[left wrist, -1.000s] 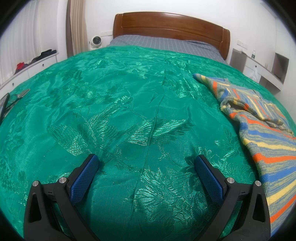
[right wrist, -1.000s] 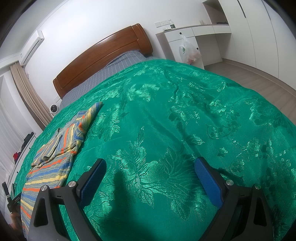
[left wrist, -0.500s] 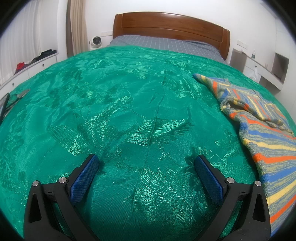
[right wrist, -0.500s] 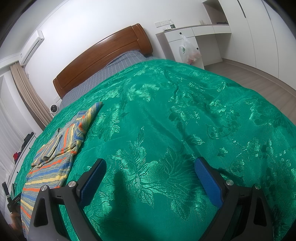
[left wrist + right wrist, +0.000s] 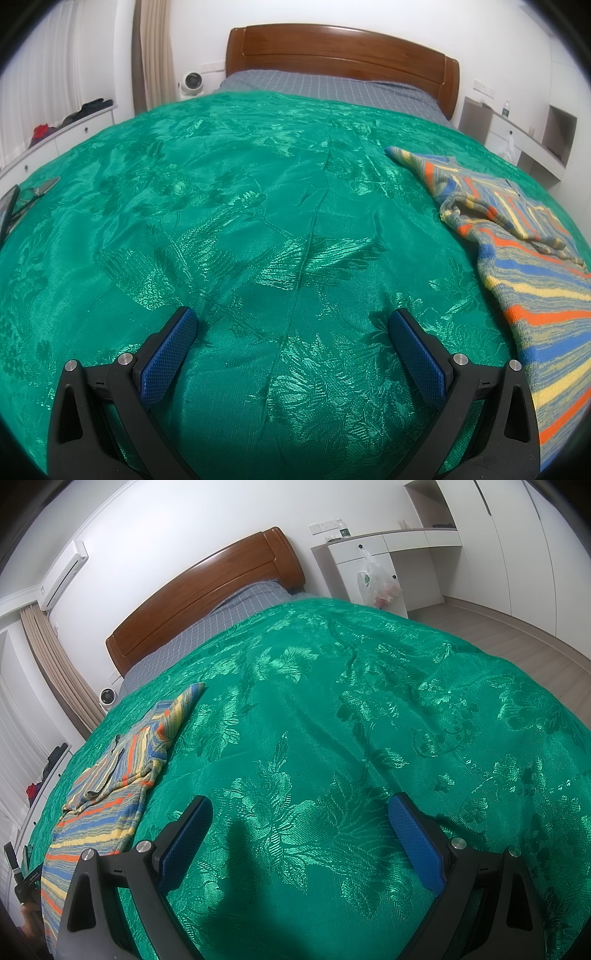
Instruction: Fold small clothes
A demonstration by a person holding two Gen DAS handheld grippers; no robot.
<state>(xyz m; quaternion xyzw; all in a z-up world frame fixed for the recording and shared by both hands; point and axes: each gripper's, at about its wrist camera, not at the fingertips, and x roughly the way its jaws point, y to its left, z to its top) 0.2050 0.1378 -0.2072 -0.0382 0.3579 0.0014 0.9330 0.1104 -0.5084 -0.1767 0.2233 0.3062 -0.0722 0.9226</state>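
Left gripper was spread wide, empty, over the green bedspread. Striped garment lay rumpled between the two grippers, touching neither. Right gripper was also wide, empty, over bare bedspread beside the garment.

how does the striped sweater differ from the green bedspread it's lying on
The striped sweater has orange, blue and yellow bands; the green bedspread is one colour with a shiny leaf pattern. The sweater is rumpled and covers a small patch, while the bedspread lies smooth across most of the bed. Neither gripper touches the sweater.
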